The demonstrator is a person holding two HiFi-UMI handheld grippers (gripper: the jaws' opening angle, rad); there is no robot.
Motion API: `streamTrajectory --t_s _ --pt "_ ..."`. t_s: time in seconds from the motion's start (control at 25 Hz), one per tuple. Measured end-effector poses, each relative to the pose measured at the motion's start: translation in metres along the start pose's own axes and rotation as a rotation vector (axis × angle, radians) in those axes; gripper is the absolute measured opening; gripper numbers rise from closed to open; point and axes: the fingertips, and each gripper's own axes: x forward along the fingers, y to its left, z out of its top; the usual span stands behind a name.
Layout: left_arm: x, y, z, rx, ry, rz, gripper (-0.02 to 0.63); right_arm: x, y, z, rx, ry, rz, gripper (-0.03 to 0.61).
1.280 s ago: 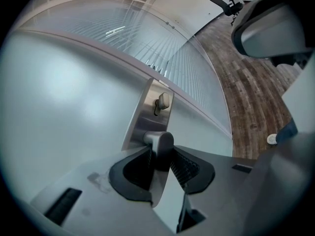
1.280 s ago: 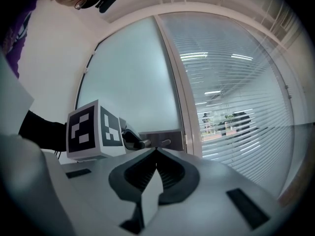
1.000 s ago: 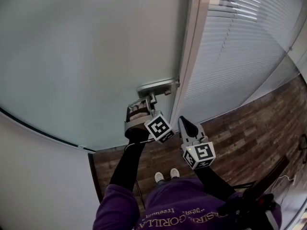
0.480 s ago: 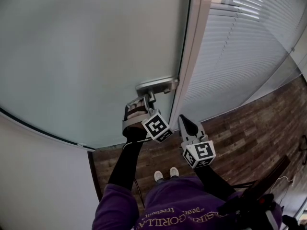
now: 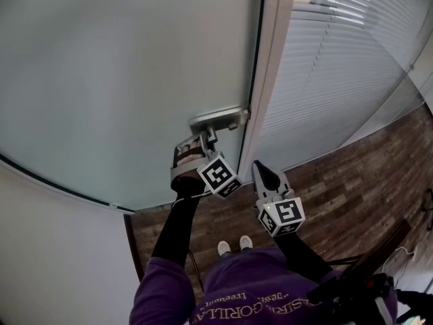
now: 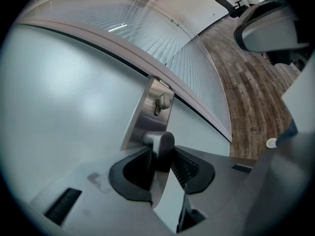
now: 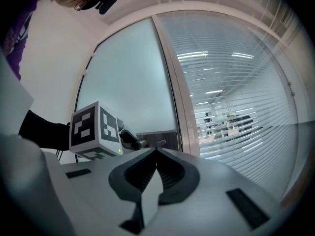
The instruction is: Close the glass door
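Note:
A frosted glass door [image 5: 122, 66] fills the upper left of the head view, its right edge close against the pale metal frame [image 5: 267, 80]. A metal lock plate [image 5: 218, 119] sits on that edge, and a thumb-turn [image 6: 162, 102] shows on it in the left gripper view. My left gripper [image 5: 208, 139] is shut on the door's lever handle [image 6: 158, 146], which passes between the ribbed pads [image 6: 183, 165]. My right gripper [image 5: 260, 170] hangs shut and empty beside the frame, a little right of the left one; its tips [image 7: 156, 150] meet in the right gripper view.
Right of the frame stands a glass wall with white horizontal blinds [image 5: 338, 66]. Dark wood-plank floor [image 5: 352, 188] runs below it. A black office chair [image 6: 227, 4] stands far off in the left gripper view. A white wall [image 5: 47, 249] lies at lower left.
The door's lock plate and handle have crept slightly up and left in the head view, and my left gripper has followed them. The right gripper has stayed put.

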Motion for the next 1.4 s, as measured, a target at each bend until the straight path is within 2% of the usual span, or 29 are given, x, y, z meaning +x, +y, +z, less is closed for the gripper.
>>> streamTrajectory --t_s 0.52,0.8,1.0,1.12,1.24,1.4 --pt "0.01 0.005 0.001 -0.01 0.012 -0.019 0.109 0.002 -0.01 0.004 -0.001 -0.017 -0.02 -0.003" --pt "0.012 0.004 0.003 0.008 0.004 0.008 0.11 -0.001 -0.008 -0.002 0.006 -0.011 -0.013 -0.003" --pt "0.008 0.004 0.01 0.0 -0.04 0.055 0.11 -0.005 -0.011 -0.003 0.012 -0.008 -0.024 -0.003" --pt "0.005 0.007 0.011 0.038 -0.108 0.14 0.11 -0.007 -0.013 -0.005 0.013 0.0 -0.033 -0.003" --pt "0.0 0.004 0.011 0.056 -0.18 0.182 0.11 -0.008 -0.013 -0.007 0.01 0.005 -0.032 -0.003" --pt "-0.013 0.004 0.009 0.05 -0.202 0.23 0.112 -0.008 -0.012 -0.007 0.014 0.008 -0.033 -0.003"
